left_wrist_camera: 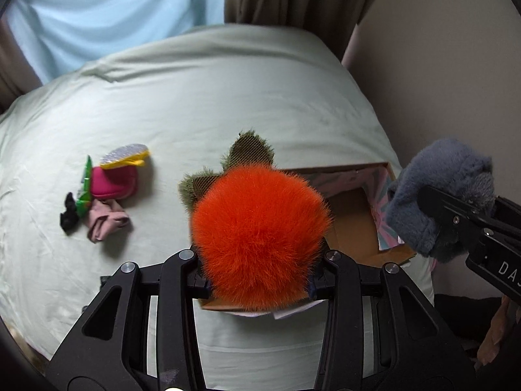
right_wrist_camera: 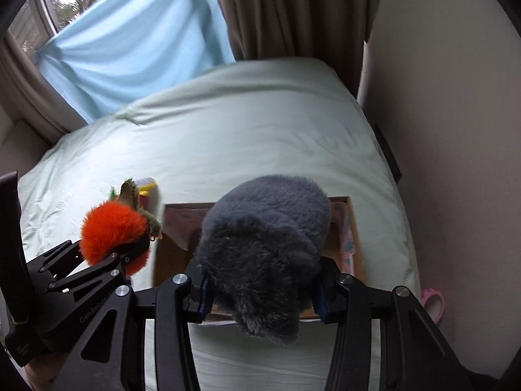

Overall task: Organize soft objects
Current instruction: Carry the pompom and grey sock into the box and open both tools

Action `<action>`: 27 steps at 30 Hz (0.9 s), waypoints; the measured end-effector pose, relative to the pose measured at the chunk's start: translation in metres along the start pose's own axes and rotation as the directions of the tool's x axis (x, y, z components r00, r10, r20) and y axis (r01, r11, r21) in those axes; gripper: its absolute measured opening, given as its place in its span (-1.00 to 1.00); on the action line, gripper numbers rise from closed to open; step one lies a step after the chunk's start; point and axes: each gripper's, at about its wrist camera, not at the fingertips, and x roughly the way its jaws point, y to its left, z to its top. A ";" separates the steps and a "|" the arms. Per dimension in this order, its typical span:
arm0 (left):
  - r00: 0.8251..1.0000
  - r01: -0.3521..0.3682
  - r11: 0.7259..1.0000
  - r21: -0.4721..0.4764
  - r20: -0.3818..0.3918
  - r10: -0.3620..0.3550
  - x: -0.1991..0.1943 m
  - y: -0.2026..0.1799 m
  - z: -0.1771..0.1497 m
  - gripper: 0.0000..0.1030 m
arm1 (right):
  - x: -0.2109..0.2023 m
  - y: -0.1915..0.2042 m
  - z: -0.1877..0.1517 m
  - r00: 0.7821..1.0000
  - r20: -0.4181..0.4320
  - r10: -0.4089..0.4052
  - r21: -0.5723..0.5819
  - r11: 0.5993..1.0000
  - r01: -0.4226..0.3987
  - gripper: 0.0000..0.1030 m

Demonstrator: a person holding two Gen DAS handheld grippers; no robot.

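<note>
Orange furry plush (left_wrist_camera: pixel 259 238) clamped in left gripper (left_wrist_camera: pixel 259 288), above near-left edge of cardboard box (left_wrist_camera: pixel 353 224). Grey plush (right_wrist_camera: pixel 263 254) clamped in right gripper (right_wrist_camera: pixel 260 296), over box. Small soft-item pile (left_wrist_camera: pixel 104 189) on bed sheet (left_wrist_camera: pixel 211 104), well left of box.

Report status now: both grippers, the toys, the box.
Left gripper shut on orange plush. Right gripper shut on grey plush. Both above open box; nothing blocking.

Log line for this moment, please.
left gripper: holds orange plush | right gripper: holds grey plush | both above cardboard box
</note>
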 end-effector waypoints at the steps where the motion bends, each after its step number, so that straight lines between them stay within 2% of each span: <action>1: 1.000 0.001 1.000 0.004 -0.020 -0.001 0.010 -0.003 0.002 -0.31 | 0.008 -0.006 0.003 1.000 -0.018 -0.004 0.000 1.000 0.004 -0.15; 7: 0.986 0.003 1.000 -0.006 -0.164 -0.004 0.070 -0.013 0.006 -0.31 | 0.055 -0.027 0.013 0.990 -0.138 -0.013 0.008 1.000 0.014 -0.15; 13: 0.948 -0.014 1.000 -0.024 -0.320 0.006 0.132 -0.010 0.004 -0.31 | 0.112 -0.046 0.018 0.963 -0.270 -0.007 0.048 0.999 0.021 -0.15; 18: 0.916 -0.027 1.000 -0.008 -0.400 0.021 0.162 -0.012 -0.002 -0.31 | 0.145 -0.053 0.012 0.936 -0.352 0.009 0.085 0.996 0.022 -0.13; 21: 0.904 -0.023 1.000 0.008 -0.426 0.025 0.169 -0.012 -0.005 -0.31 | 0.157 -0.056 0.009 0.925 -0.379 0.018 0.102 0.994 0.022 -0.08; 23: 0.907 -0.018 0.999 0.037 -0.420 0.031 0.164 -0.016 -0.004 -0.02 | 0.162 -0.058 0.009 0.921 -0.389 0.023 0.116 0.993 0.024 0.09; 24: 0.914 -0.025 0.998 0.064 -0.402 0.048 0.160 -0.020 -0.003 0.57 | 0.164 -0.060 0.009 0.921 -0.388 0.020 0.121 0.992 0.030 0.34; 25: 0.922 -0.038 0.995 0.095 -0.382 0.072 0.155 -0.023 -0.003 0.98 | 0.165 -0.062 0.009 0.926 -0.377 0.015 0.132 0.990 0.038 0.72; 26: 0.932 -0.045 0.992 0.121 -0.351 0.085 0.148 -0.025 -0.003 1.00 | 0.165 -0.064 0.009 0.930 -0.368 0.021 0.145 0.989 0.035 0.88; 27: 0.936 -0.040 0.990 0.132 -0.341 0.083 0.145 -0.026 -0.003 1.00 | 0.165 -0.067 0.009 0.933 -0.359 0.033 0.159 0.987 0.026 1.00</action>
